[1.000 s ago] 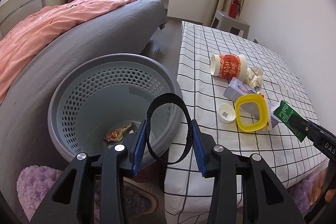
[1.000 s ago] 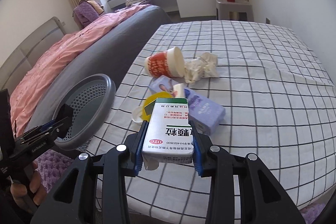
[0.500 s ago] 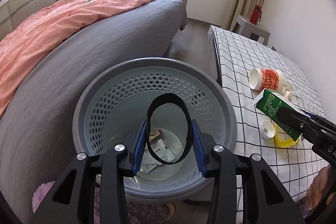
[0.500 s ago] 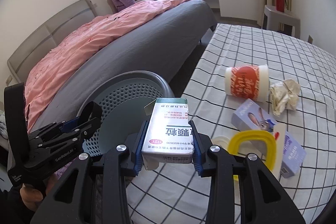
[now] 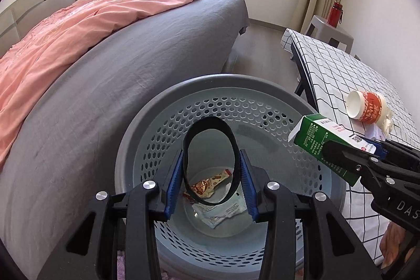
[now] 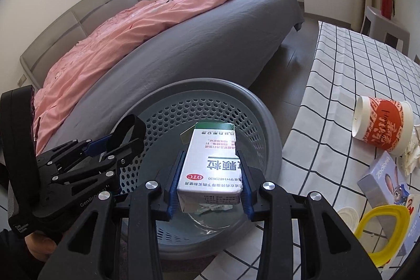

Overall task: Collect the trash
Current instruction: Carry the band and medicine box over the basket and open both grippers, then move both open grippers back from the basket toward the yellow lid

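Observation:
A grey perforated trash basket (image 5: pixel 147 127) (image 6: pixel 265 120) stands on the floor between the bed and the table. My left gripper (image 5: pixel 211 167) (image 6: pixel 115 142) hangs over its opening, shut on a black ring (image 5: pixel 210 122) squeezed into an oval. My right gripper (image 6: pixel 211 169) (image 5: pixel 349 148) is over the basket's right side, shut on a green and white medicine box (image 6: pixel 212 162) (image 5: pixel 315 135). Snack wrappers (image 5: pixel 210 184) lie on the basket floor.
A table with a checked cloth (image 6: pixel 354 64) (image 5: pixel 341 67) at the right holds a red and white cup (image 6: pixel 380 122) (image 5: pixel 366 105), crumpled paper (image 6: pixel 412 154), a purple box (image 6: pixel 386 177) and a yellow ring (image 6: pixel 383 230). A grey bed with a pink duvet (image 5: pixel 78 30) borders the left.
Both grippers have swung left from the table to over the basket, each keeping its grip. The box has come over the basket's rim.

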Demonstrator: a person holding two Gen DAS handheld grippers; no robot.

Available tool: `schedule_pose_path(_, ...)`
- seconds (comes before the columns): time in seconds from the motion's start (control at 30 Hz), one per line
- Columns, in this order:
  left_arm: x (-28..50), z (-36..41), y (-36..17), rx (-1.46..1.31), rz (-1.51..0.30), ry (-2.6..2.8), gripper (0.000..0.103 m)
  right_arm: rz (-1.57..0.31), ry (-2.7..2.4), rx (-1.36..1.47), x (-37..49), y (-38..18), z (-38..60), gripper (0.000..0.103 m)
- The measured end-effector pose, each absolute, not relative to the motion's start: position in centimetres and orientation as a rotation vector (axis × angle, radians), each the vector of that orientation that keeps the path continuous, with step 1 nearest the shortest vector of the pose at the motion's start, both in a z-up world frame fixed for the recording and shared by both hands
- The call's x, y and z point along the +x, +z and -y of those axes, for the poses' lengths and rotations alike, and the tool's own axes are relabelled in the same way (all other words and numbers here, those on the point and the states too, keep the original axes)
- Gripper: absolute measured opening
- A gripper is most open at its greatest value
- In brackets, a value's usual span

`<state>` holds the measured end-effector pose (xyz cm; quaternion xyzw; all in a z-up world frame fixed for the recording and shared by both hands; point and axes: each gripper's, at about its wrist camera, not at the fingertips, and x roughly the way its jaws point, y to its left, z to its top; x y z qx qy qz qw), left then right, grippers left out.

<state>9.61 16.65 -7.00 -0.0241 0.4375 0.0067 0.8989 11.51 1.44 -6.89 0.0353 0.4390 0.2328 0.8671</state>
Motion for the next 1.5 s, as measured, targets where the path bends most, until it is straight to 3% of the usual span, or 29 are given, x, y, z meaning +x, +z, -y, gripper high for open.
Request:
schedule_pose_path(0.13, 9.9, -17.0, -7.2, -0.056, -0.911, 0.018, 0.041, -0.925, 0.487, 0.063, 11.9, -7.2, -2.1, 0.039)
schedule_pose_path(0.27, 9.8, -17.3, -7.2, -0.063, -0.904, 0.021, 0.062, -0.913, 0.477, 0.055, 11.8, -7.1, -2.1, 0.049)
schedule_pose_path(0.37, 9.6, -17.4, -7.0, -0.068, -0.898, 0.028, 0.066, -0.903, 0.468, 0.053, 11.8, -7.0, -1.9, 0.052)
schedule_pose_path(1.5, 7.4, -17.2, -6.3, -0.076, -0.903, 0.060, 0.070, -0.915, 0.438, 0.080, 9.9, -6.8, -0.2, 0.055)
